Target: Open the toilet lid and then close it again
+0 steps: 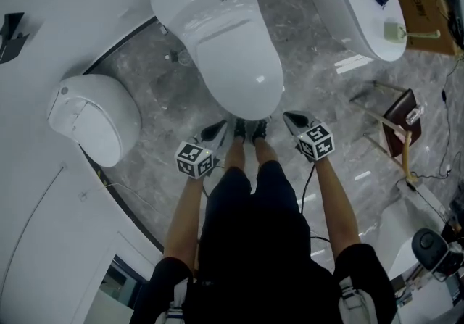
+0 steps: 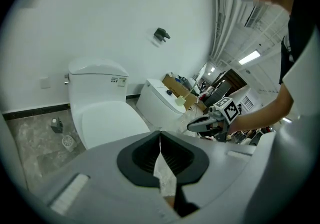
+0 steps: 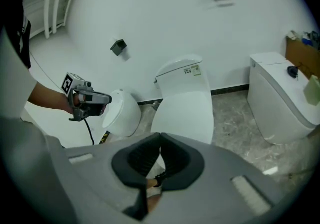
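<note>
Head view is showing the toilet lid (image 1: 232, 54) lying shut, the left hand-held gripper (image 1: 215, 129) and right hand-held gripper (image 1: 292, 121) flanking its front edge, jaws together, gripping nothing; opening is seemingly not yet begun.

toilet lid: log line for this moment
glossy white oval toilet lid closed | left gripper shut, empty | right gripper shut, empty | no contact

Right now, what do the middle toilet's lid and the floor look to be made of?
Toilet lid: glossy white, probably moulded plastic, though glazed ceramic can't be ruled out. The sign is the sharp light glints on its smooth curved top.
Floor: polished grey stone or marble-look tile. It shows pale veining and bright reflected streaks of light.
</note>
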Demonstrator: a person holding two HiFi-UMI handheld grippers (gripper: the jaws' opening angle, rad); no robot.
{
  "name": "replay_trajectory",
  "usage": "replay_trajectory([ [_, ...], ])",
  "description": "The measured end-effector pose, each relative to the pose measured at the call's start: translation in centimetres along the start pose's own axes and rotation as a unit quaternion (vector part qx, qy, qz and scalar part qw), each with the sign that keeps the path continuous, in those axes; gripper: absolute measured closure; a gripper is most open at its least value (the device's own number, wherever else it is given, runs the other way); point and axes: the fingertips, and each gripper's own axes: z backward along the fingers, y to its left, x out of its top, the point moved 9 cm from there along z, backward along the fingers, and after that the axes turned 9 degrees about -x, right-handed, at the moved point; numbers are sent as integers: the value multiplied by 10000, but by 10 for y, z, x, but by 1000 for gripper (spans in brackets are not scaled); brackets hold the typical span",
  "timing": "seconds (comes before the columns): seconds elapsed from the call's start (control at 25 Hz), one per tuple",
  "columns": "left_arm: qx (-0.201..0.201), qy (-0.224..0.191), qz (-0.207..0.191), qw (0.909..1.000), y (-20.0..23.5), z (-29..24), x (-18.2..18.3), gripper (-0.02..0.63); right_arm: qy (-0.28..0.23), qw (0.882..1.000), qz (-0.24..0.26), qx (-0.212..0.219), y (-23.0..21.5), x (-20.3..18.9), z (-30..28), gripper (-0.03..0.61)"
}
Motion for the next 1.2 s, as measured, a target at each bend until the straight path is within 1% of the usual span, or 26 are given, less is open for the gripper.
replay_trajectory([
  [0.2, 141, -106, 363, 9992, 41, -17, -23, 601, 61, 9999, -133, -63, -14, -17, -36, 575],
  [0.48, 464, -78, 709, 9964, 92, -42, -75, 600, 290, 9993, -180, -177, -39, -61, -90, 575],
  [0.64, 542, 92, 860, 9948, 111, -57, -108, 600, 386, 9988, -236, -192, -50, -86, -115, 575],
  [0.8, 557, 395, 993, 9927, 135, -75, -141, 600, 438, 9979, -378, -290, -60, -106, -140, 575],
  [0.92, 704, 598, 1014, 9906, 154, -83, -162, 600, 455, 9971, -545, -273, -64, -118, -163, 575],
  [1.04, 790, 760, 1049, 9884, 163, -93, -181, 600, 465, 9961, -690, -293, -71, -127, -174, 575],
  [1.16, 782, 795, 1144, 9872, 173, -98, -192, 600, 418, 9945, -805, -522, -79, -132, -181, 574],
  [1.2, 784, 803, 1173, 9867, 176, -100, -195, 598, 412, 9937, -819, -637, -82, -134, -184, 558],
])
